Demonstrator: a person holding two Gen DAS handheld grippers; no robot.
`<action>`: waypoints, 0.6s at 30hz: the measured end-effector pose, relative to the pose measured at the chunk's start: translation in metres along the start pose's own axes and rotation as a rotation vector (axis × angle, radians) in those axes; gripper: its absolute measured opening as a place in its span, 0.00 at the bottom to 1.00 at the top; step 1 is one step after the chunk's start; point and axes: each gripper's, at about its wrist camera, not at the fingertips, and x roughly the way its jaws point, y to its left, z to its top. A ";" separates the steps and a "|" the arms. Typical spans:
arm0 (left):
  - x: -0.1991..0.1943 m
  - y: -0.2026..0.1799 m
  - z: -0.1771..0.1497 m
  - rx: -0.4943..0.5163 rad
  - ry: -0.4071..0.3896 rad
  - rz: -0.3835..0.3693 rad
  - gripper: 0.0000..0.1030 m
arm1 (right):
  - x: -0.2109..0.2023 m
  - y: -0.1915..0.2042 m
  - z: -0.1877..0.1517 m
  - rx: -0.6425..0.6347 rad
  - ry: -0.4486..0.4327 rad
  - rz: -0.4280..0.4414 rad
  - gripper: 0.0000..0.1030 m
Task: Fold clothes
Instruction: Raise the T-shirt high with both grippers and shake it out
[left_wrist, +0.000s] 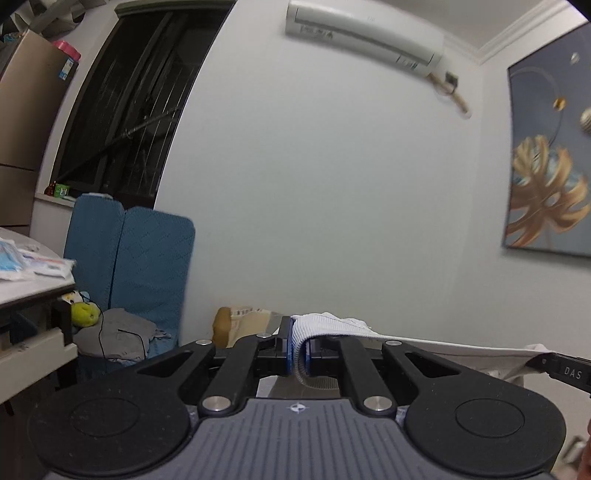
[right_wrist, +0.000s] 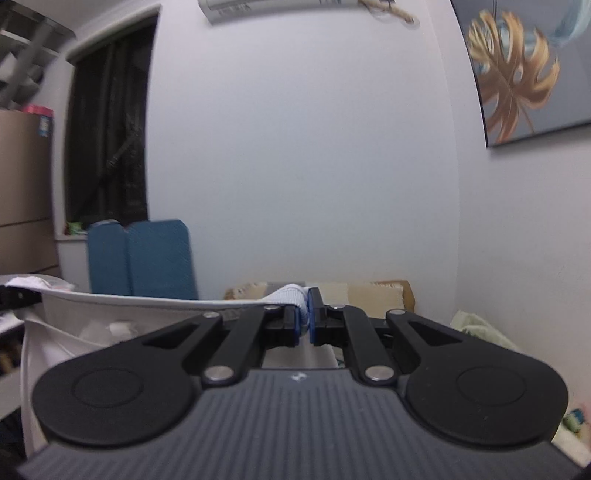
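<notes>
A white garment with a ribbed hem is held up in the air between both grippers. In the left wrist view my left gripper (left_wrist: 300, 347) is shut on the ribbed edge of the garment (left_wrist: 332, 325), which stretches taut to the right toward the other gripper (left_wrist: 561, 369). In the right wrist view my right gripper (right_wrist: 303, 317) is shut on the garment's ribbed edge (right_wrist: 291, 291). The cloth (right_wrist: 110, 314) stretches left to the left gripper (right_wrist: 18, 295) and hangs down below. The lower part of the garment is hidden.
A blue folded mat (left_wrist: 129, 258) leans on the white wall by a dark window (left_wrist: 122, 110). Grey clothes (left_wrist: 122, 332) lie on the floor. A table (left_wrist: 29, 288) with papers is at the left. A cardboard box (right_wrist: 384, 291) sits by the wall.
</notes>
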 end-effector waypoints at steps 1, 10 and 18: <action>0.035 0.004 -0.020 0.008 0.018 0.014 0.06 | 0.033 -0.003 -0.017 0.001 0.014 -0.008 0.08; 0.298 0.059 -0.232 0.055 0.257 0.107 0.07 | 0.292 -0.024 -0.235 0.027 0.260 -0.024 0.08; 0.392 0.096 -0.347 0.081 0.434 0.121 0.13 | 0.389 -0.055 -0.357 0.153 0.470 0.036 0.09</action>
